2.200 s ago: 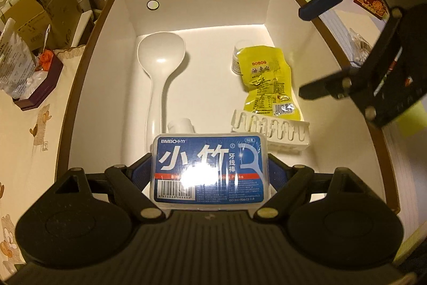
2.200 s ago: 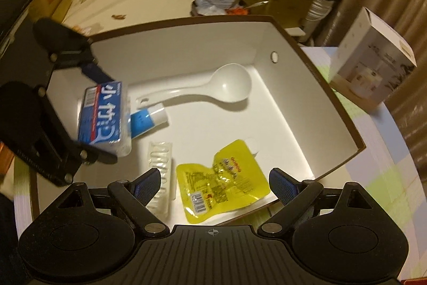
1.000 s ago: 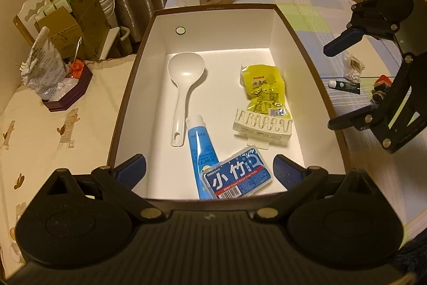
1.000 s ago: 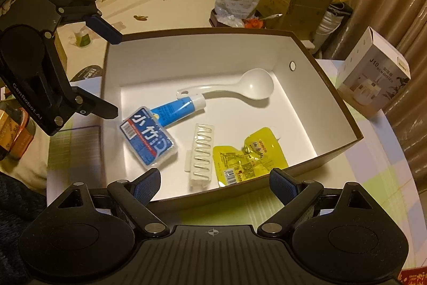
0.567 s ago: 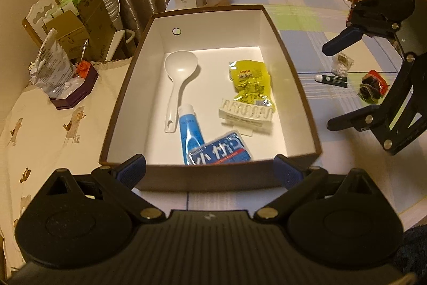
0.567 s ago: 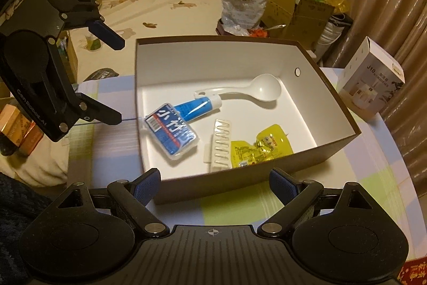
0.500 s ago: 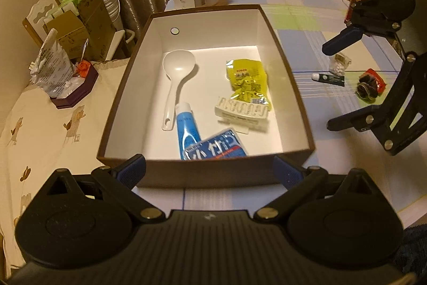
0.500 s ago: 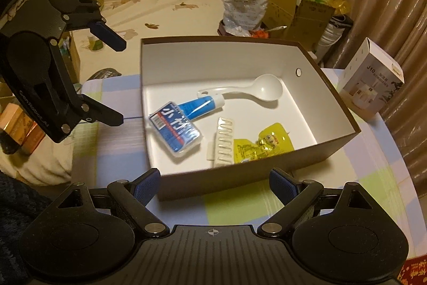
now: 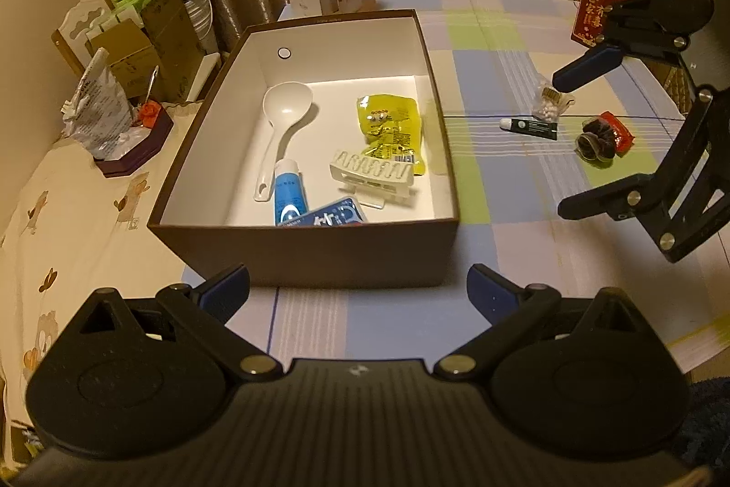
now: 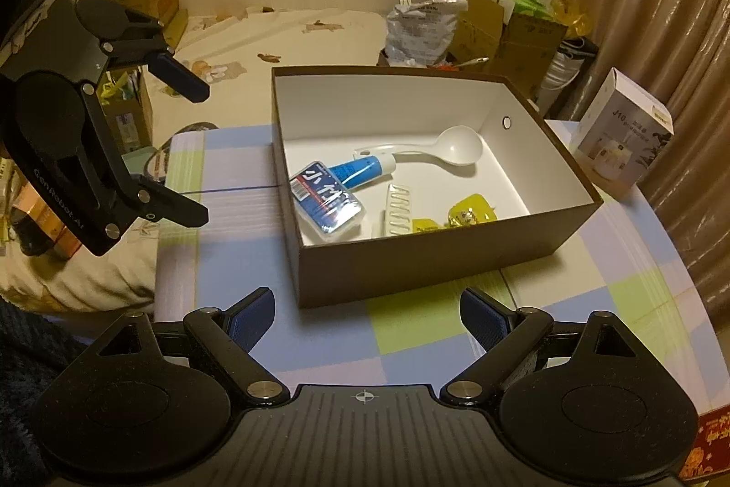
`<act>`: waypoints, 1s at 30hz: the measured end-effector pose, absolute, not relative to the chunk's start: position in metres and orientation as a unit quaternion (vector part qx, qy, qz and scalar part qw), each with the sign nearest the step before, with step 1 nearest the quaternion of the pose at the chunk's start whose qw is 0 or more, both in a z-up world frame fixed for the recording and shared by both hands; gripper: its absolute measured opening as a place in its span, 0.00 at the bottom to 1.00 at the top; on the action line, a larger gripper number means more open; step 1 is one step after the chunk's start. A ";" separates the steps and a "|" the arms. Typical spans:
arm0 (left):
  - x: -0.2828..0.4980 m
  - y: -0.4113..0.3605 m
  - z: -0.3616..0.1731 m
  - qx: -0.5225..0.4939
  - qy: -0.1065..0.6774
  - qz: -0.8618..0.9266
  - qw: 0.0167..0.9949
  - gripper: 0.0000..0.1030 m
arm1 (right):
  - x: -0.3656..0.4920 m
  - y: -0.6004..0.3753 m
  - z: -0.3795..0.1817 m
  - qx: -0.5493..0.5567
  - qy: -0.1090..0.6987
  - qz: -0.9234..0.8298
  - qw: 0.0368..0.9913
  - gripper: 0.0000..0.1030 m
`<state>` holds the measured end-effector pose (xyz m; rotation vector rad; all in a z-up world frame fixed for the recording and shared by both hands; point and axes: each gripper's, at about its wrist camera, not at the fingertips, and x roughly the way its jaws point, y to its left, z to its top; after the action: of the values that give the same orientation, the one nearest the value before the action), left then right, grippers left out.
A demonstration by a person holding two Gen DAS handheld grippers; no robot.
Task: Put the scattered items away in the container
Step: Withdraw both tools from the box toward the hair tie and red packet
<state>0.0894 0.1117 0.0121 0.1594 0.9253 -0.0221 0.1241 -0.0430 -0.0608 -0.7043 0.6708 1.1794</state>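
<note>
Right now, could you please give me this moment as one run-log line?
left gripper: open, empty | right gripper: open, empty | box: spoon, tube, pouch, floss pack, clip | table: small tube, bead bag, snack

in the left wrist view the near wall of the brown box (image 9: 319, 254) hides the lower part of the blue floss case (image 9: 326, 217) and the bottom of the blue tube (image 9: 288, 192). in the right wrist view the same box's wall cuts off the yellow pouch (image 10: 470, 213) and the foot of the white clip (image 10: 397, 211). the contents of the small clear bag (image 9: 550, 106) are too small to tell. the red packet (image 10: 705, 448) runs off the corner.
</note>
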 end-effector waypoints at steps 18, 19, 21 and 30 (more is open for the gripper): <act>0.080 0.055 0.008 0.056 0.446 -0.015 0.893 0.97 | 0.128 -0.115 -0.069 -0.269 0.326 0.528 0.736 0.91; 0.082 0.051 0.006 0.055 0.445 -0.018 0.893 0.97 | 0.130 -0.121 -0.071 -0.266 0.330 0.522 0.740 0.91; 0.087 0.042 0.002 0.053 0.447 -0.027 0.892 0.97 | 0.135 -0.132 -0.074 -0.260 0.341 0.509 0.747 0.91; 0.111 0.006 -0.017 0.059 0.456 -0.078 0.885 0.97 | 0.154 -0.177 -0.082 -0.222 0.379 0.450 0.778 0.91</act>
<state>0.1111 0.0060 -0.0171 0.1234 0.9485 -0.1615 0.1538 -0.1775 -0.0824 -0.4804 0.8196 0.9734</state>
